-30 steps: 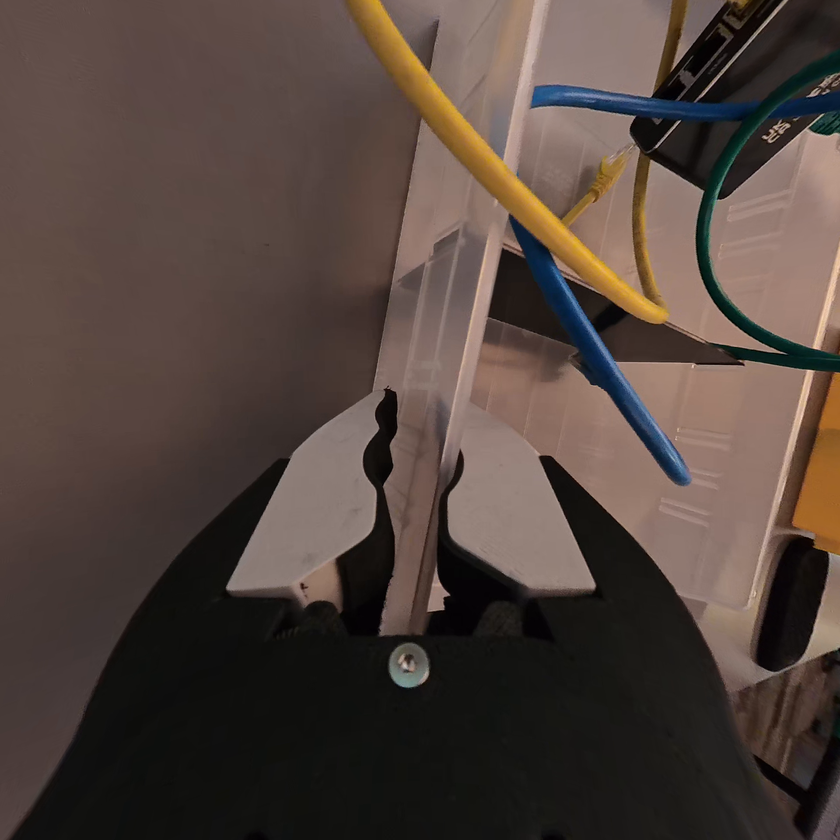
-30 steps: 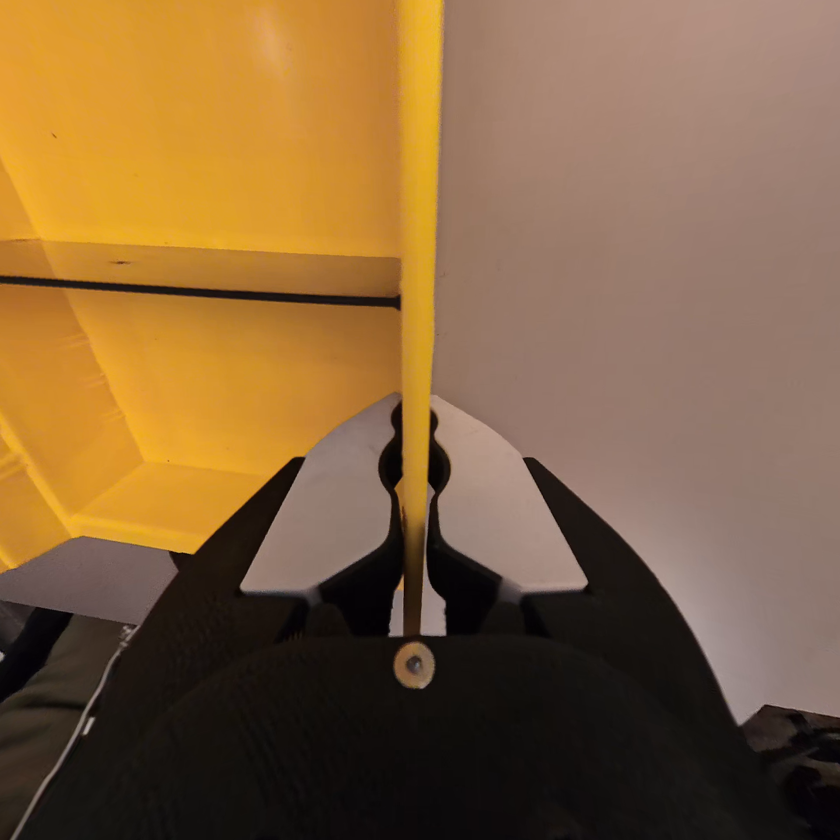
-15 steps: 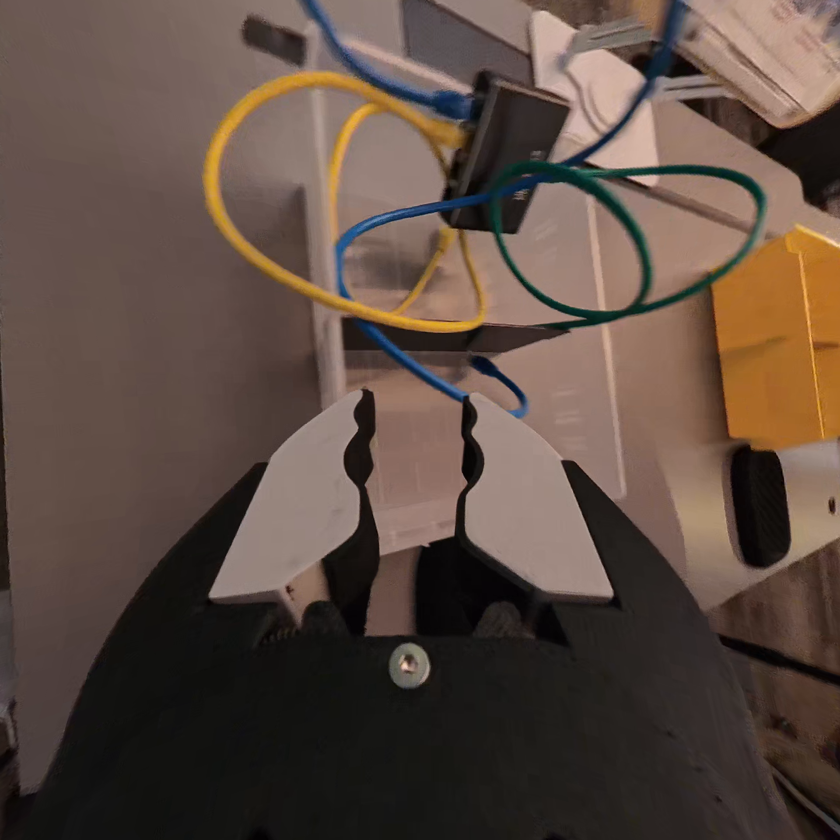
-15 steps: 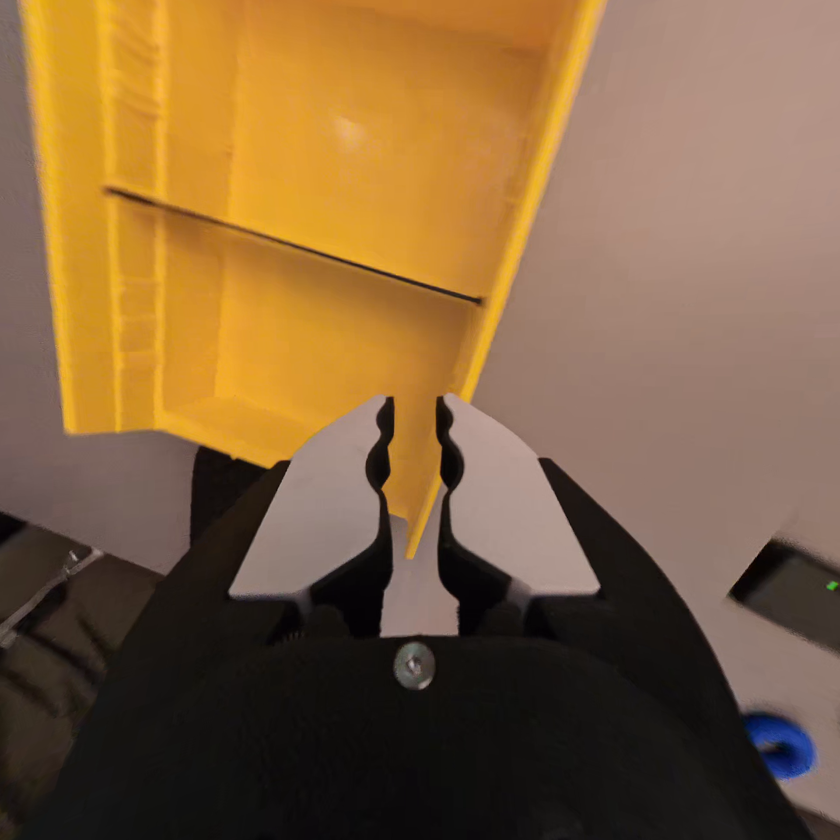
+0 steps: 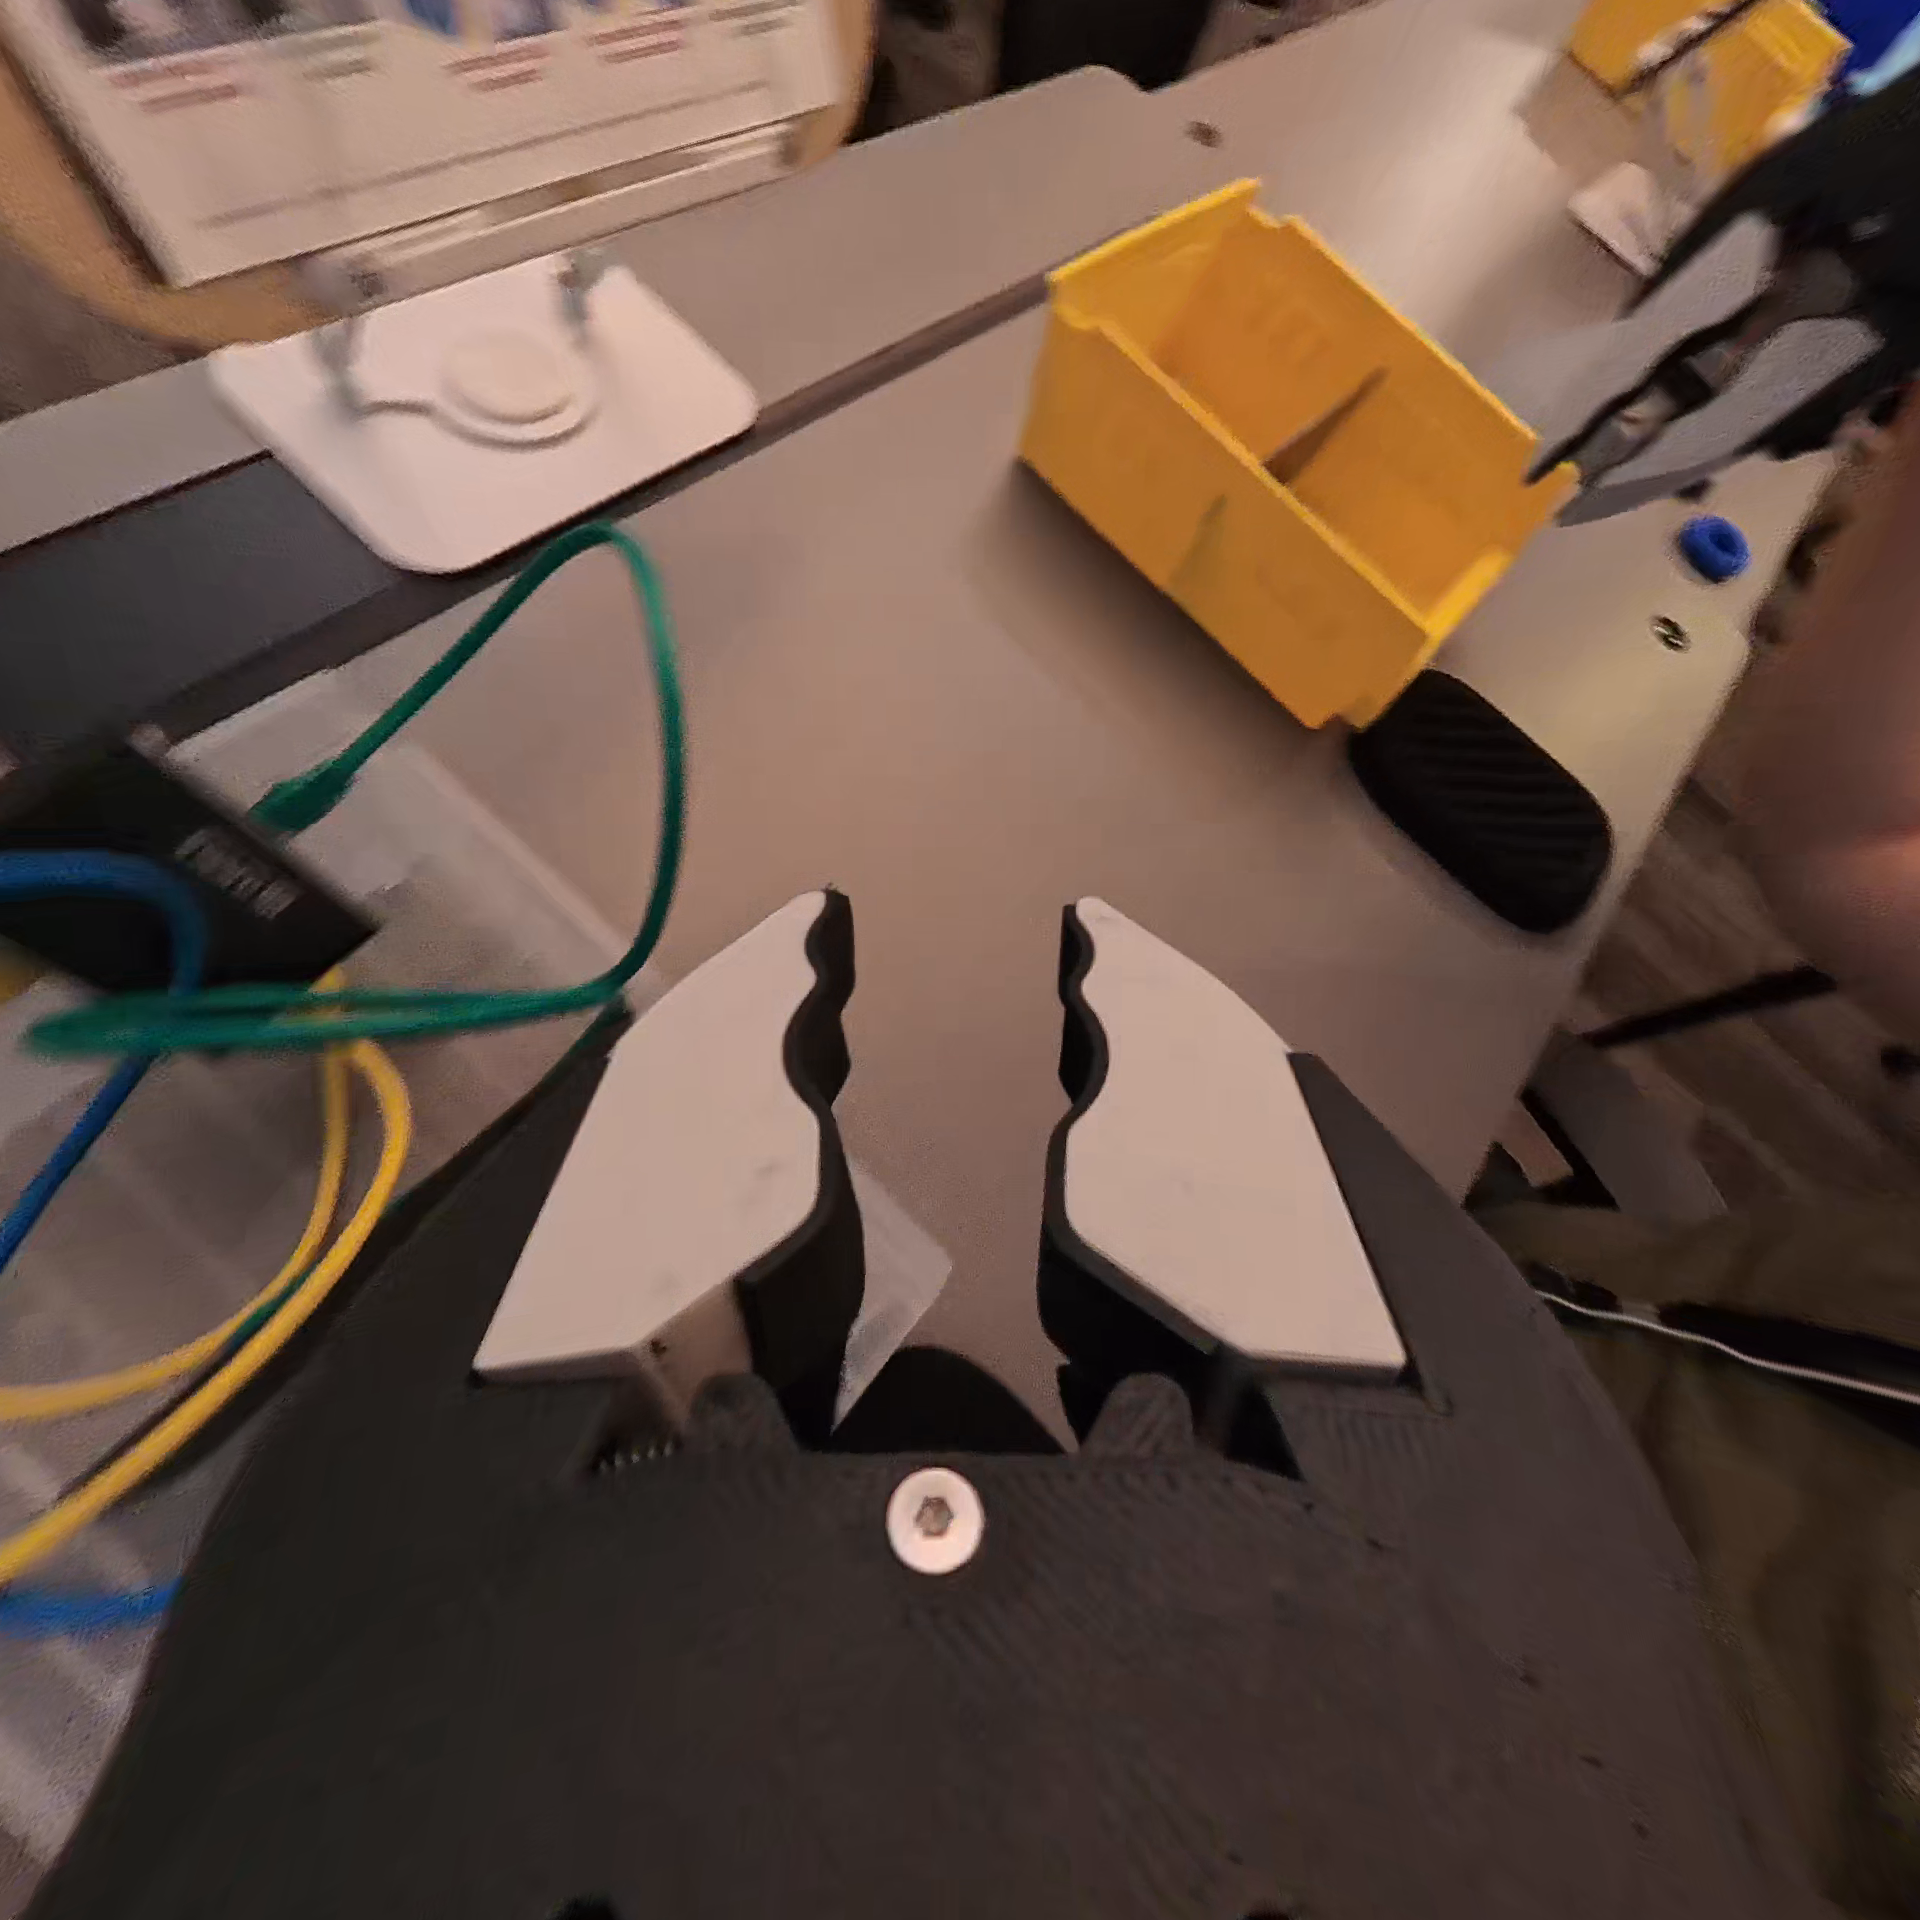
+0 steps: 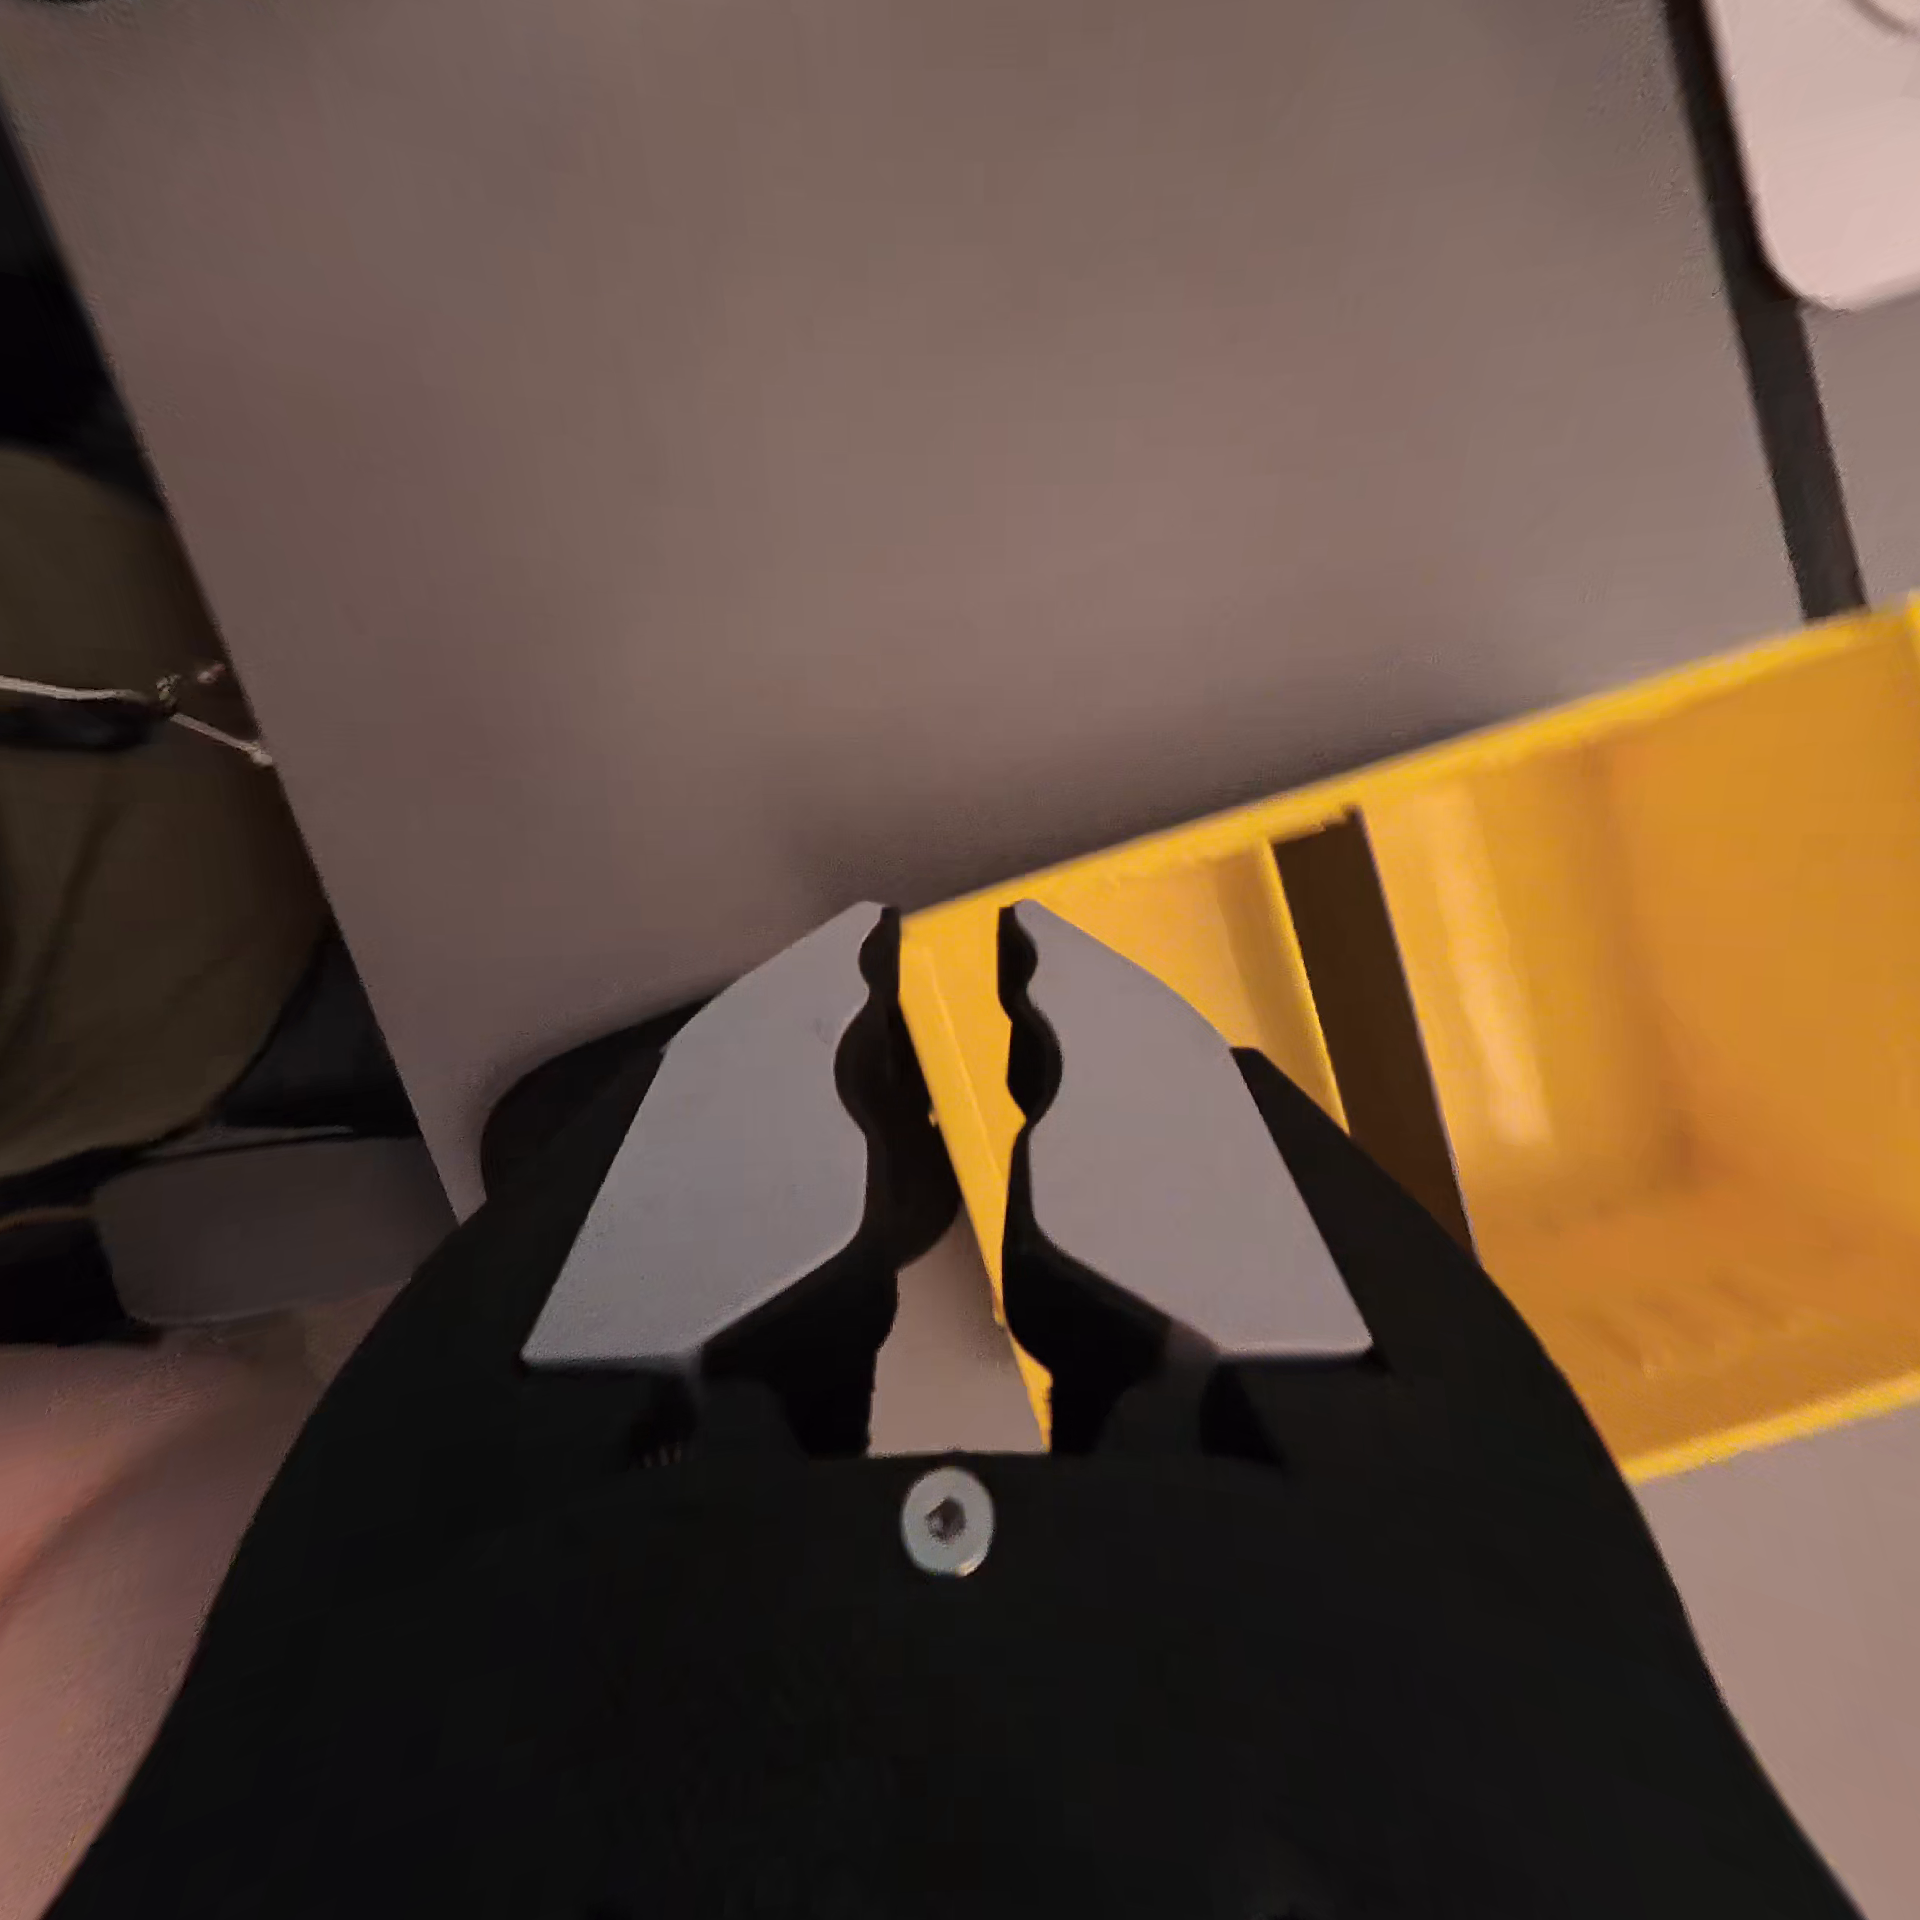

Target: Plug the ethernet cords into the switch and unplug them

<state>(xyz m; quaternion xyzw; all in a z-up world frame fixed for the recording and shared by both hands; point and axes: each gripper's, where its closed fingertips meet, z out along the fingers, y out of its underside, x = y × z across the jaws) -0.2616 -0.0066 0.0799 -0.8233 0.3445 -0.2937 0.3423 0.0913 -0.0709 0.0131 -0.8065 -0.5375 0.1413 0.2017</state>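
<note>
The black switch (image 5: 156,883) lies in a clear bin (image 5: 457,821) at the left edge of the left wrist view. A green cord (image 5: 660,727) loops up from it, with its plug (image 5: 301,800) at the switch's side. A blue cord (image 5: 62,1153) and yellow cords (image 5: 343,1195) trail below the switch. My left gripper (image 5: 951,914) is open and empty over the bare grey table, to the right of the cords. My right gripper (image 6: 948,914) is open a little, above the near corner of a yellow bin (image 6: 1558,1039). It also shows in the left wrist view (image 5: 1704,416).
The yellow bin (image 5: 1278,457) with a divider stands at the back right of the grey table (image 5: 935,675). A black oval pad (image 5: 1475,810) lies by its near corner. A white stand base (image 5: 488,405) sits at the back left. A small blue ring (image 5: 1714,545) lies at the right. Tip to tip, the grippers are about 35 cm apart.
My left gripper let go of the clear bin's wall, opened and swung right. My right gripper let go of the yellow bin's wall and pulled back to its corner.
</note>
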